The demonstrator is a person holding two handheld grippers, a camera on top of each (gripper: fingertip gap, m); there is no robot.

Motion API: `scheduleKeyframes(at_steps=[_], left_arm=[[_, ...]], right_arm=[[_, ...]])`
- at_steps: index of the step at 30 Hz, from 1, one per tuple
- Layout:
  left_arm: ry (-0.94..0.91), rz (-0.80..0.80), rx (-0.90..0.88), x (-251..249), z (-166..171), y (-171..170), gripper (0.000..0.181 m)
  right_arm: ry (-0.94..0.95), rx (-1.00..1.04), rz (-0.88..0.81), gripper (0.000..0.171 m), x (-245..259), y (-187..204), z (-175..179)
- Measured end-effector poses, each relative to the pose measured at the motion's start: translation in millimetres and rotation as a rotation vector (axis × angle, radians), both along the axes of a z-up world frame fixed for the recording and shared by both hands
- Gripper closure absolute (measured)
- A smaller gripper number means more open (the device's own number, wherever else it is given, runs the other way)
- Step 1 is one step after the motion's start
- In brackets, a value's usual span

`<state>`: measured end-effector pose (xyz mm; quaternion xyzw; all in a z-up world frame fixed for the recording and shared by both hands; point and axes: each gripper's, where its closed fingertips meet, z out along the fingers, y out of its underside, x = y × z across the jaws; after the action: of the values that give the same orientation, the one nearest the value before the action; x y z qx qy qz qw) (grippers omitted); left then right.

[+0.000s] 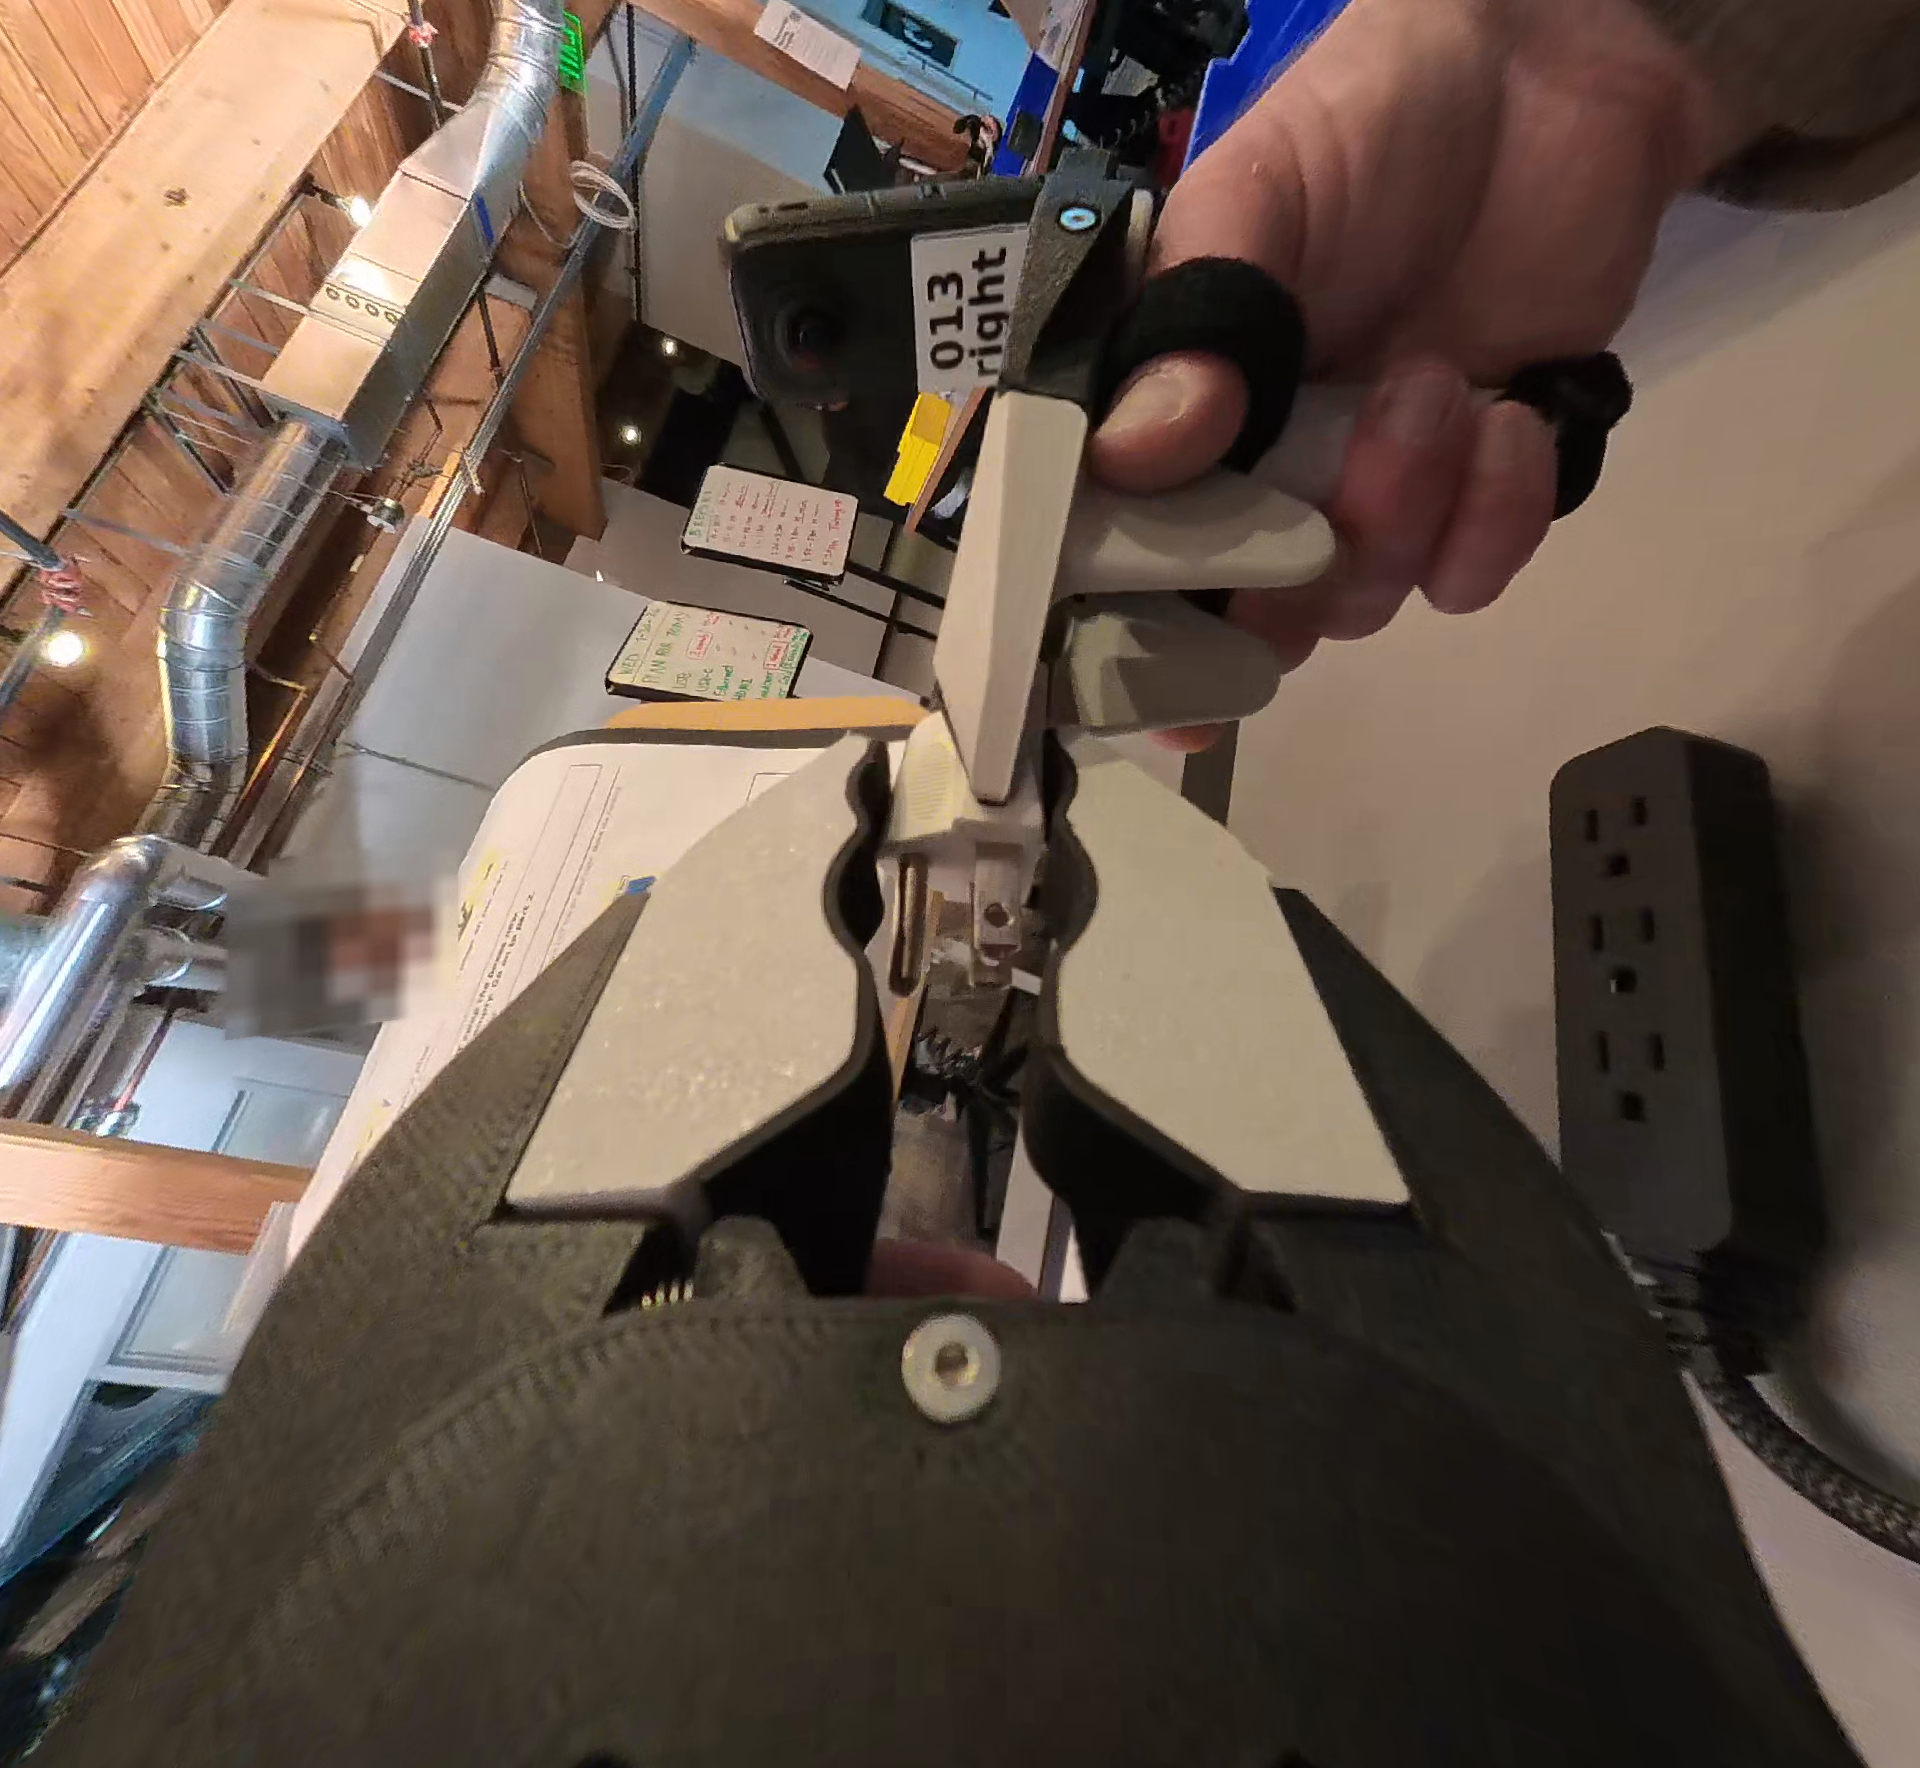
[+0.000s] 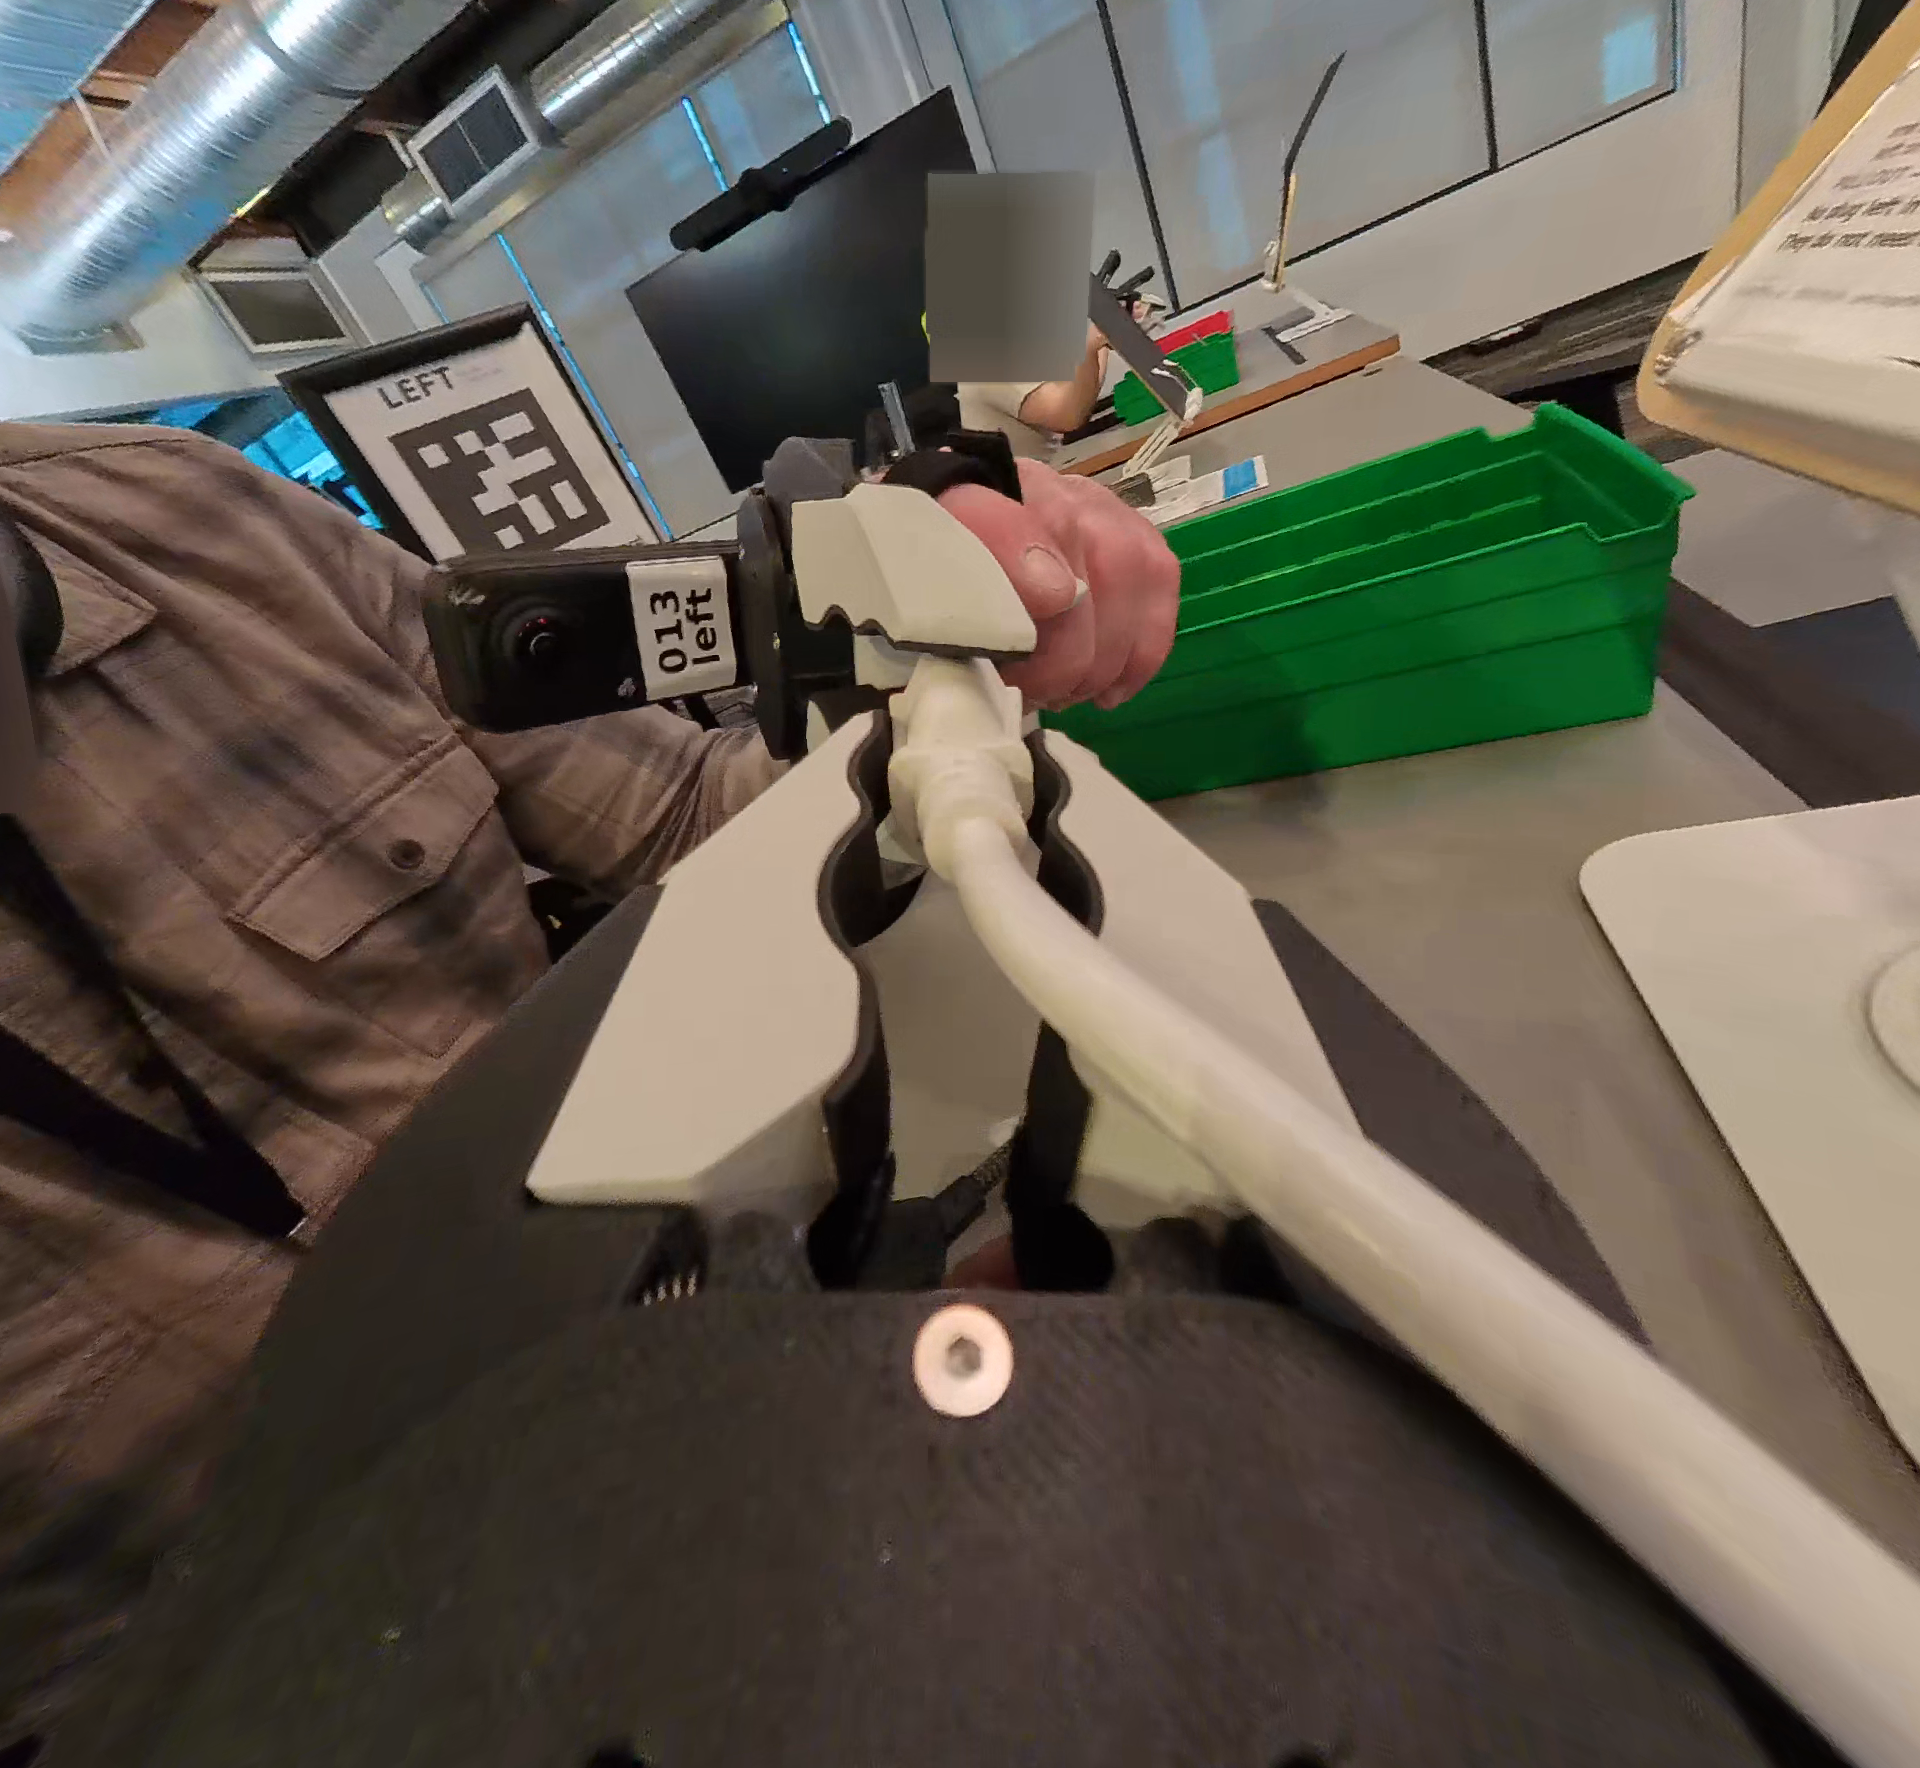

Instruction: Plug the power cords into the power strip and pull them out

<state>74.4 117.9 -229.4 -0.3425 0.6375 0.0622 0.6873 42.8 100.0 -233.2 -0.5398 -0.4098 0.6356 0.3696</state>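
Note:
A white plug (image 2: pixel 961 762) with metal prongs (image 1: pixel 971 908) is held in the air between both grippers. My right gripper (image 2: pixel 961 768) is shut on the plug's rear, where the thick white cord (image 2: pixel 1299 1157) leaves toward the lower right. My left gripper (image 1: pixel 961 788) is shut on the plug's front end, prongs pointing toward its camera. The left gripper also shows in the right wrist view (image 2: pixel 920 669), and the right gripper in the left wrist view (image 1: pixel 997 773). The black power strip (image 1: pixel 1662 970) lies on the white table to the right, its visible outlets empty.
The strip's black braided cable (image 1: pixel 1787 1438) runs off toward the lower right. A stack of green bins (image 2: pixel 1403 596) stands on the grey table (image 2: pixel 1455 887) behind the plug. A white pad (image 2: pixel 1766 991) lies at right. A clipboard with papers (image 2: pixel 1818 264) is at upper right. A person's plaid sleeve (image 2: pixel 260 783) fills the left. Only a small space, under 4 cm, lies between the two pairs of fingers.

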Motion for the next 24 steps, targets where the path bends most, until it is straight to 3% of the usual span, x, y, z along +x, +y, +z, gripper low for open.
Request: scheduleKeyframes(at_steps=[4, 8, 12, 14, 16, 18, 22, 24], left_arm=[[0.021, -0.025, -0.085, 1, -1, -8, 0.156], [0.042, -0.077, -0.199, 1, -4, -18, 0.156], [0.077, -0.117, -0.281, 4, -9, -29, 0.156], [0.059, -0.158, -0.305, 8, -9, -34, 0.156], [0.04, -0.155, -0.324, 15, -11, -34, 0.156], [-0.046, -0.173, -0.369, 11, 0, -30, 0.156], [-0.026, -0.182, -0.449, -2, -5, -23, 0.156], [0.041, -0.18, -0.435, 1, -14, -27, 0.156]], right_arm=[[0.0, -0.027, 0.046, 0.148, 1, -7, 2], [-0.04, 0.01, 0.07, 0.135, -1, -13, -4], [-0.01, 0.005, 0.181, 0.141, 3, -27, -7], [0.012, -0.027, 0.176, 0.116, 4, -24, -11], [0.049, -0.042, 0.213, 0.111, 12, -25, -13], [0.003, -0.056, 0.227, 0.089, 16, -25, -30], [0.055, -0.079, 0.205, 0.08, 13, -18, -27], [0.137, -0.082, 0.206, 0.082, 12, -18, -9]])
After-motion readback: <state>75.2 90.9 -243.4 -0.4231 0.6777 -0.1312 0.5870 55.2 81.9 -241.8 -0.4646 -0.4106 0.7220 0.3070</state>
